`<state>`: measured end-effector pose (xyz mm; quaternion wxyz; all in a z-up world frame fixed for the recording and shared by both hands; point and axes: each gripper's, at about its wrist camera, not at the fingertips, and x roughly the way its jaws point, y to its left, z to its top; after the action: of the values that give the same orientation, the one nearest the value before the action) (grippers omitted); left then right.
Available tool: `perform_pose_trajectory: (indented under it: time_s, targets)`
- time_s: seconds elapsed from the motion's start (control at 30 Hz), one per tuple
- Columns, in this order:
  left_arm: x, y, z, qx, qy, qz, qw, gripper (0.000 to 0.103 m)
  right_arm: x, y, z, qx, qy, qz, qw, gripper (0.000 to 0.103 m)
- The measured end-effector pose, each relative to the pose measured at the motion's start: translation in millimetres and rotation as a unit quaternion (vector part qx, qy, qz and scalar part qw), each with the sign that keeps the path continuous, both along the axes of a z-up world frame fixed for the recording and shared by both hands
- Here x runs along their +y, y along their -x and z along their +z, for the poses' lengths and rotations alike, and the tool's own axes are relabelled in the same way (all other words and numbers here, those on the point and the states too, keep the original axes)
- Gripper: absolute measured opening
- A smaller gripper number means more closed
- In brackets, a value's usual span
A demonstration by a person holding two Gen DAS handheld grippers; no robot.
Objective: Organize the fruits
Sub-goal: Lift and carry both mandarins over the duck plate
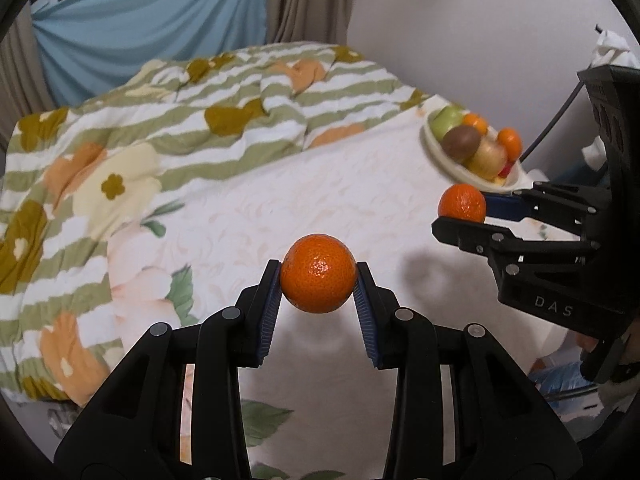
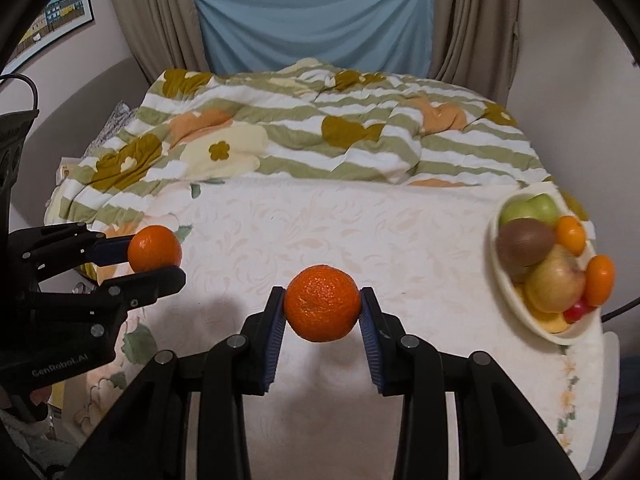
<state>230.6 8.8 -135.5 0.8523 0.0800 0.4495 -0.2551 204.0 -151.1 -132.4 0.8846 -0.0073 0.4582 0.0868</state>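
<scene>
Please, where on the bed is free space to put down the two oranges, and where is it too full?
Free: the pale floral sheet between the striped quilt and the grippers, left of the bowl. Crowded: the bowl, heaped with apples, a kiwi and small oranges. Left gripper and right gripper each hold an orange.

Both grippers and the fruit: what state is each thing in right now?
left gripper: shut on left tangerine, held above the bed.
right gripper: shut on right tangerine, also lifted.
bowl: resting on the bed, full of mixed fruit.
quilt: rumpled, pushed to the far side of the bed.
</scene>
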Motion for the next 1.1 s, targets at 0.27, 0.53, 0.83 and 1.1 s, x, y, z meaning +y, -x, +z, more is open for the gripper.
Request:
perform_pose_trajectory:
  time_s: [0.27, 0.53, 0.83, 1.1]
  targets:
    - [-45, 7, 38, -0.016, 0.014, 0.005, 0.9998, 0.043, -53, 18, 39, -0.019, -0.016, -0.021, 0.999, 0.033]
    - [-120, 9, 61, -0.026, 0.032, 0.034, 0.9986, 0.043, -132, 20, 58, -0.03, -0.013, -0.005, 0.999, 0.033]
    - [-210, 1, 65, -0.037, 0.041, 0.048, 0.9973, 0.043, -210, 5, 67, -0.046, -0.012, 0.024, 0.999, 0.033]
    - [-268, -13, 54, -0.025, 0.038, 0.033, 0.9984, 0.043, -252, -14, 63, -0.044, -0.004, 0.036, 0.998, 0.033]
